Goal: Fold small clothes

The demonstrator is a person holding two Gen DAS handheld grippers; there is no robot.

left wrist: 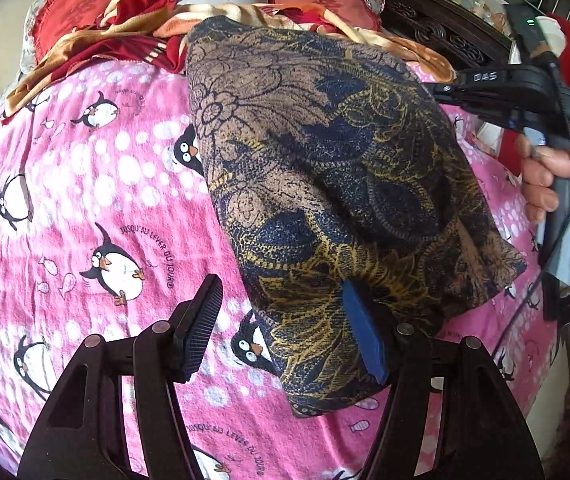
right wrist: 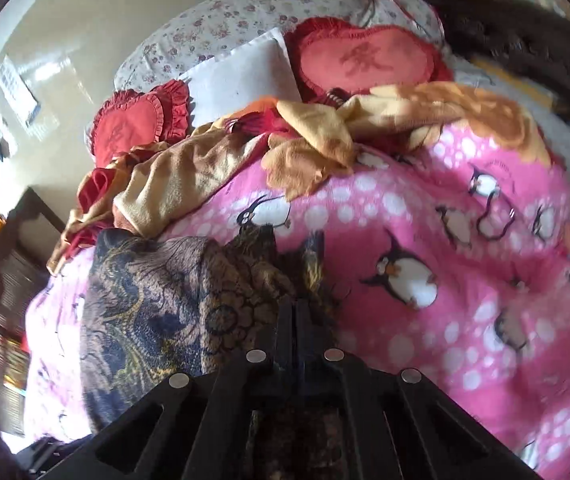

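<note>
A dark blue, brown and gold patterned garment (left wrist: 325, 168) lies partly lifted over the pink penguin bedspread (left wrist: 85, 208). My left gripper (left wrist: 281, 312) is open; its right finger (left wrist: 361, 328) touches the garment's near edge, its left finger (left wrist: 201, 320) is over the bedspread. My right gripper (right wrist: 295, 304) is shut on a bunched edge of the garment (right wrist: 157, 300) and holds it up. In the left wrist view the right gripper's body (left wrist: 525, 92) shows at the garment's far right edge, with its fingertips hidden.
A crumpled orange and red blanket (right wrist: 285, 140), red heart-shaped cushions (right wrist: 365, 60) and a white pillow (right wrist: 241, 76) lie at the head of the bed. A dark carved headboard (left wrist: 437, 28) stands at the right.
</note>
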